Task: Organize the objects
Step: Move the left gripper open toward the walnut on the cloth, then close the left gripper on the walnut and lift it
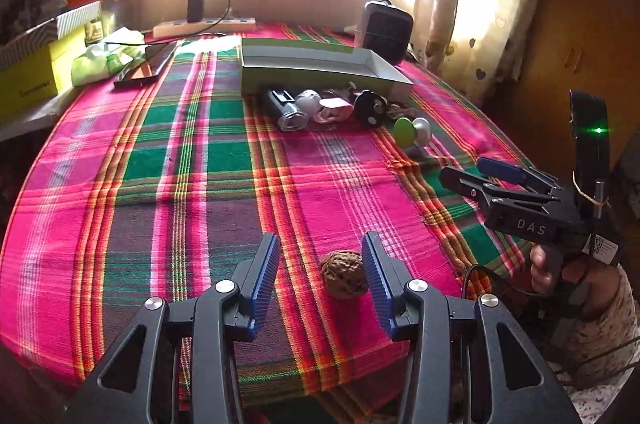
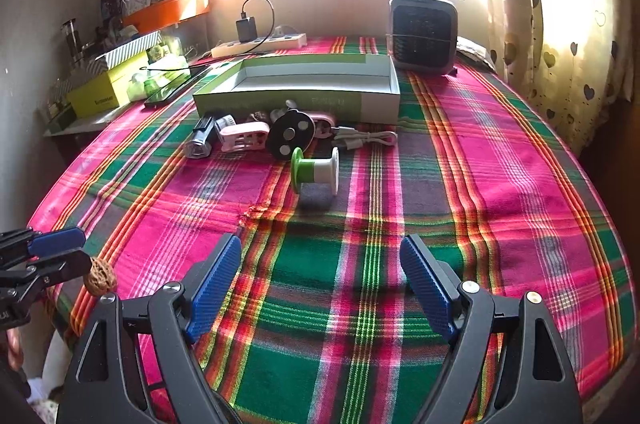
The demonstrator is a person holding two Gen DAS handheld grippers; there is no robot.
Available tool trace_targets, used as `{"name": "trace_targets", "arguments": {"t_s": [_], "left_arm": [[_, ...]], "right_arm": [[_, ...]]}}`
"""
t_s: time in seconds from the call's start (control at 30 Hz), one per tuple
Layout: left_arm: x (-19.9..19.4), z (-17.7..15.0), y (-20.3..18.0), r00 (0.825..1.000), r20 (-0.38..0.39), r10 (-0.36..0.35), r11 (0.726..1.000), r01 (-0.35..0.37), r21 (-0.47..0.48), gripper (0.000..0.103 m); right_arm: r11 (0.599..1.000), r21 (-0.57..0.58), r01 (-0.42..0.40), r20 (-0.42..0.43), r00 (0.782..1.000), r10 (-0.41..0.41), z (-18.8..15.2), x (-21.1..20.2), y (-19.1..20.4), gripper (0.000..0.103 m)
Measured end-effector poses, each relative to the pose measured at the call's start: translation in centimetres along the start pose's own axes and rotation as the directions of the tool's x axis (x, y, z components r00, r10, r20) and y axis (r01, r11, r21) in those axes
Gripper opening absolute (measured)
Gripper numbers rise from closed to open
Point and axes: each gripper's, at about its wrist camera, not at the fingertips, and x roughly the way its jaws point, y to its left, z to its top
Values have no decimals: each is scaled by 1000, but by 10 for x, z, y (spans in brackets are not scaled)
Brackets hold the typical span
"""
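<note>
Your left gripper (image 1: 320,260) has its jaws open, the walnut (image 1: 344,274) lying on the plaid worktop (image 1: 160,184) between them, just beside the right pad. Your right gripper (image 2: 320,264) hovers with jaws wide, empty; the box (image 2: 304,88) sits far, clutter along its near wall.

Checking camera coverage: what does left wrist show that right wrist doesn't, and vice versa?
Left wrist only: the person's hand gripping the right gripper's handle, and the walnut lying on the cloth between the open left gripper fingers, not pressed.

Right wrist only: the white cable in front of the box, and the right gripper wide open over bare tablecloth.

Both: walnut, green-and-white spool, open box, flashlight, black disc, heater, power strip.
</note>
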Motion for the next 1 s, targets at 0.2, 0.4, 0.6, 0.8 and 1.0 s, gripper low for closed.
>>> {"name": "trace_targets", "arguments": {"t_s": [0.2,0.4,0.6,0.8,1.0], "left_arm": [[1,-4,-4,1000,27,-3,1000,3,16,42],[1,-8,-8,999,53,-5,1000,5,14,42],[3,-10,-13,999,39,-23,999,22,31,42],[7,-12,-17,999,21,-41,998,40,39,42],[11,-12,-21,999,3,-53,997,52,56,39]], "right_arm": [[1000,8,2,0,1000,-2,-1,-1,-1,82],[1000,7,3,-2,1000,-3,-1,-1,0,82],[1000,9,7,-3,1000,-7,-1,-1,0,82],[1000,13,14,-2,1000,-13,-2,-2,-1,82],[1000,18,21,-2,1000,-21,-2,-3,-2,82]]}}
